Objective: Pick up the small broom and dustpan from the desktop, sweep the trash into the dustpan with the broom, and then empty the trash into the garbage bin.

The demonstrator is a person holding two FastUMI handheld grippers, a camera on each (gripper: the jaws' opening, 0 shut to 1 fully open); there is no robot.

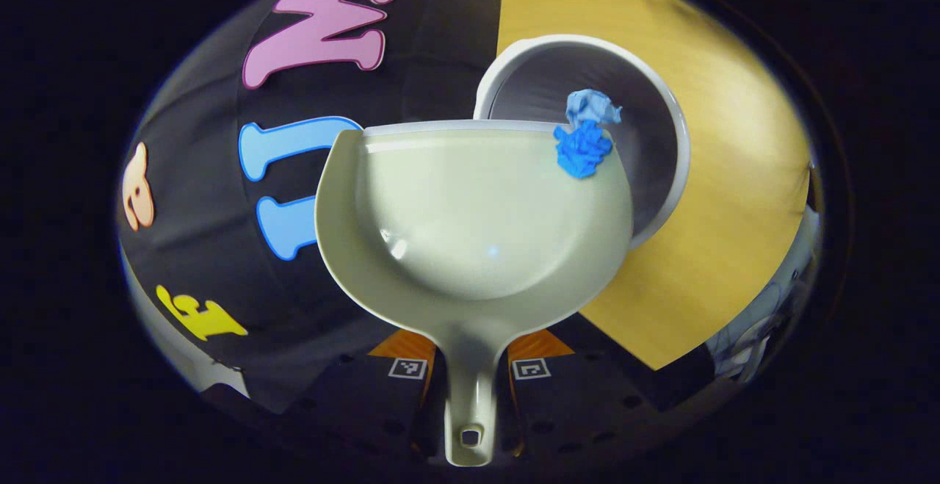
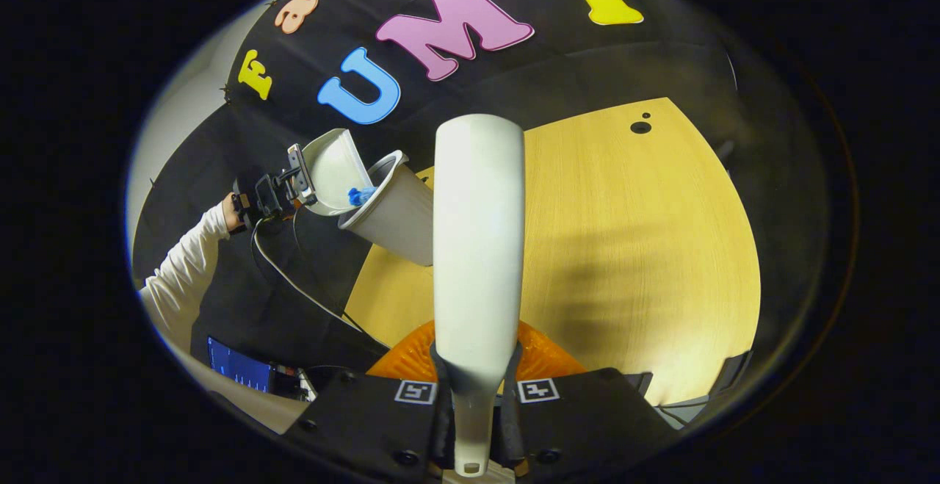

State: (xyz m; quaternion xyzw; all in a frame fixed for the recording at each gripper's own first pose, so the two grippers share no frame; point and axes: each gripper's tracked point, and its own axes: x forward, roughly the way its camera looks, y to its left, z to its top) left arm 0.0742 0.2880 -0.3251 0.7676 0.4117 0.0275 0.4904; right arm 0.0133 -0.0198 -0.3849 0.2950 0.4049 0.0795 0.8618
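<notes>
- The left gripper (image 1: 470,377), at the bottom centre of the left gripper view, has its jaws clenched on the handle of a pale grey-green plastic dustpan (image 1: 474,219).
- The dustpan's lip sits over the round white plastic garbage bin (image 1: 679,139) on the light wooden surface (image 1: 734,175).
- Crumpled blue paper trash (image 1: 585,142) lies at the lip, upper right of centre.
- The right gripper (image 2: 474,396) grasps the white plastic broom (image 2: 477,249) by its handle, bottom centre of the right gripper view.

Tilted pale dustpan (image 1: 470,227) spills blue trash (image 1: 584,147) into white bin (image 1: 661,124).
</notes>
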